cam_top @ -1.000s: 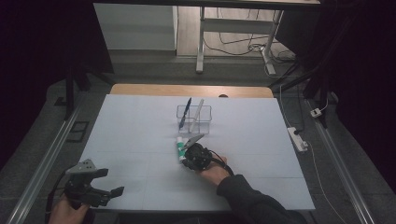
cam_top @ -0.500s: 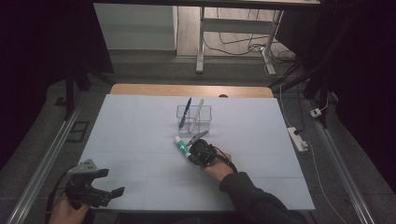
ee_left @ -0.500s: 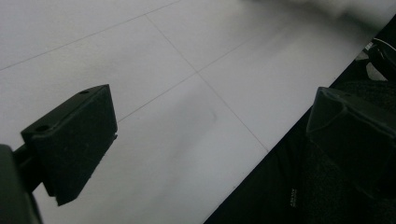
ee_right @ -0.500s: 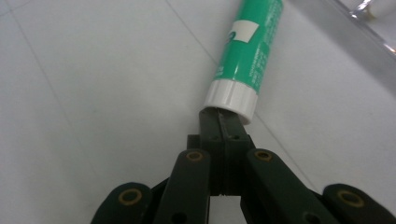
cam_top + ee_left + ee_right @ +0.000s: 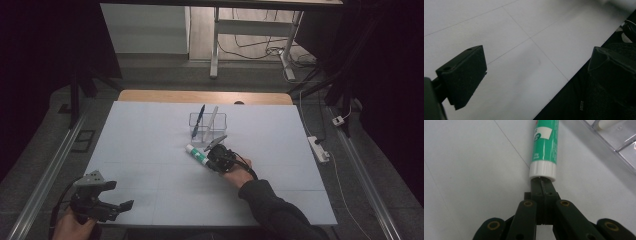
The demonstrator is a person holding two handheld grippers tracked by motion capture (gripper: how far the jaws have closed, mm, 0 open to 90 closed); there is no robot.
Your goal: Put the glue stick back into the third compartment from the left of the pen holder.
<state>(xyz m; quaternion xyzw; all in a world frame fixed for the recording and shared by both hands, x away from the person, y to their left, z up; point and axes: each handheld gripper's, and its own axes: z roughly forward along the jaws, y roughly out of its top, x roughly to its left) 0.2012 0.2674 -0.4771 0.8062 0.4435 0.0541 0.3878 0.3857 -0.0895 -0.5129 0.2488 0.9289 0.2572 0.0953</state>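
White tabletop (image 5: 150, 150) carries the green glue stick (image 5: 197, 154) lying flat just in front of the clear holder (image 5: 207, 126), its long axis running straight away from my right claw (image 5: 541, 181), whose clenched tips touch its white cap end. My left claw (image 5: 117, 197), released and empty, hangs well apart at the near corner, so the right is nearer. The stick's far end is cut off in the right gripper view.
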